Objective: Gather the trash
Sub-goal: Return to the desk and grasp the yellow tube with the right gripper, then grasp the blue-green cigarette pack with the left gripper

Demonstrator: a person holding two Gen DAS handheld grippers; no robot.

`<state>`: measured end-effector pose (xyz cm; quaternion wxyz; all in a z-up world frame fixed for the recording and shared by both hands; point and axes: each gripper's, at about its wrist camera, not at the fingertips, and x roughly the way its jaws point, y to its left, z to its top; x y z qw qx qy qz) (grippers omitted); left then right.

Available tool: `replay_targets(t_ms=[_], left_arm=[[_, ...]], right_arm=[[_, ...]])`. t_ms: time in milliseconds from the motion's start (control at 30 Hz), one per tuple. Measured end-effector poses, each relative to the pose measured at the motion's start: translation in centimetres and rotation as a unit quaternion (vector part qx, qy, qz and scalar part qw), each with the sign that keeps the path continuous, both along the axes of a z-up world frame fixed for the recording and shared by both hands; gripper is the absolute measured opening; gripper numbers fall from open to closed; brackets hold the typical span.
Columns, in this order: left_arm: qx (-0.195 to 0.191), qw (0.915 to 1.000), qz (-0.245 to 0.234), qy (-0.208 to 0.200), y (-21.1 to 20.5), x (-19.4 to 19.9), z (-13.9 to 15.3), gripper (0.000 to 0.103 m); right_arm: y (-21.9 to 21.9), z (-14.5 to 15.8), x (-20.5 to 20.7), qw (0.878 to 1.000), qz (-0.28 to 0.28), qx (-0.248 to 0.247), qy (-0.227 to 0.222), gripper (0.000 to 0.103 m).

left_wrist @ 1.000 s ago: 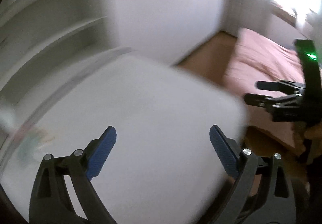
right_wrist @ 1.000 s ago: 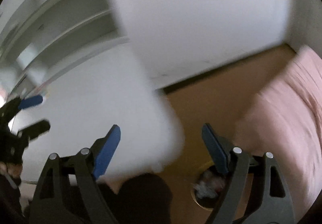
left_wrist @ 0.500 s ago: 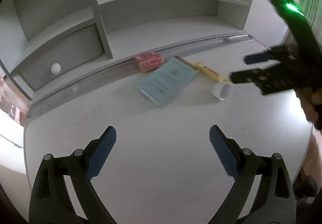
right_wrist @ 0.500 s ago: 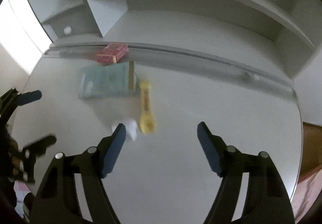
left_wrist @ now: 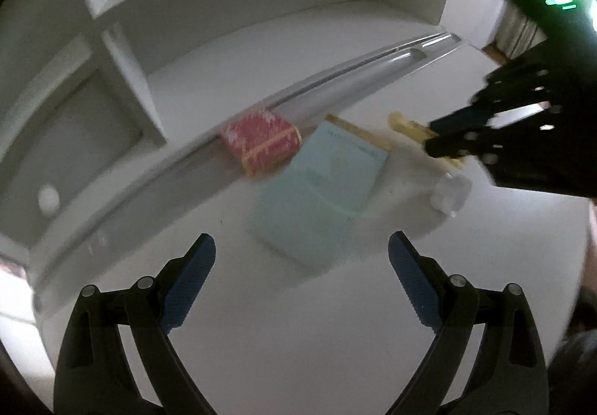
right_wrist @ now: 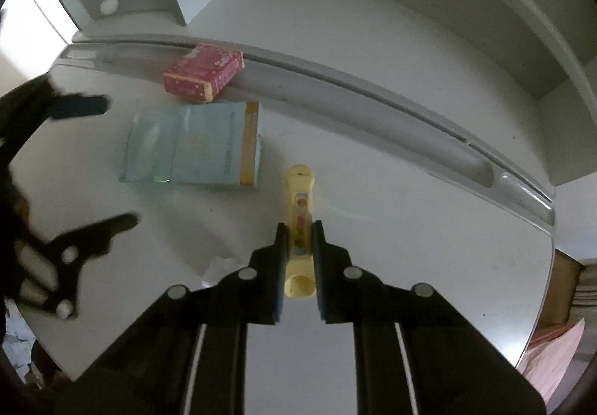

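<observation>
A yellow wrapper tube (right_wrist: 299, 213) lies on the white desk (right_wrist: 410, 247). My right gripper (right_wrist: 299, 228) is shut on the tube's near half; in the left wrist view it (left_wrist: 433, 137) comes in from the right over the tube (left_wrist: 405, 125). A crumpled white paper (left_wrist: 449, 193) lies beside it, just under the right gripper's body. My left gripper (left_wrist: 301, 258) is open and empty above the desk, short of a pale blue booklet (left_wrist: 324, 187).
A red box (right_wrist: 203, 73) leans at the desk's back groove, behind the blue booklet (right_wrist: 194, 144). White shelves (right_wrist: 373, 5) rise behind the desk. The left gripper (right_wrist: 89, 161) shows at the left of the right wrist view.
Both grippers swung from the room toward the desk. The right gripper moved down over the yellow tube and closed on it. The left gripper moved closer to the booklet, still open.
</observation>
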<state>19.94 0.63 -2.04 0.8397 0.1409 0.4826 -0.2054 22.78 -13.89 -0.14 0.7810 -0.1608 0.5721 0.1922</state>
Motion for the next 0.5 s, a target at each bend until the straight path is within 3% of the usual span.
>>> replay_targets(t_ms=[167, 367, 400, 500], left_arm=[[0.035, 0.9990, -0.026, 0.014, -1.5, 1.7, -0.8, 0.091], [0.036, 0.9974, -0.052, 0.035, -2.2, 2.6, -1.5, 0.090], [0.033, 0.9974, -0.053, 0.037, -2.2, 2.7, -1.6, 0.088], [0.024, 0.9974, -0.056, 0.038, -2.5, 2.3, -1.0, 0.065]], right_arm=[[-2.0, 1.7, -1.8, 1.000, -0.003, 0.024, -0.009, 0.014], [-5.6, 2.6, -5.7, 0.998, -0.011, 0.056, -0.021, 0.014], [-6.5, 2.9, -6.4, 0.998, -0.016, 0.063, -0.024, 0.014], [-7.8, 3.3, -7.6, 0.996, -0.027, 0.075, -0.031, 0.014]])
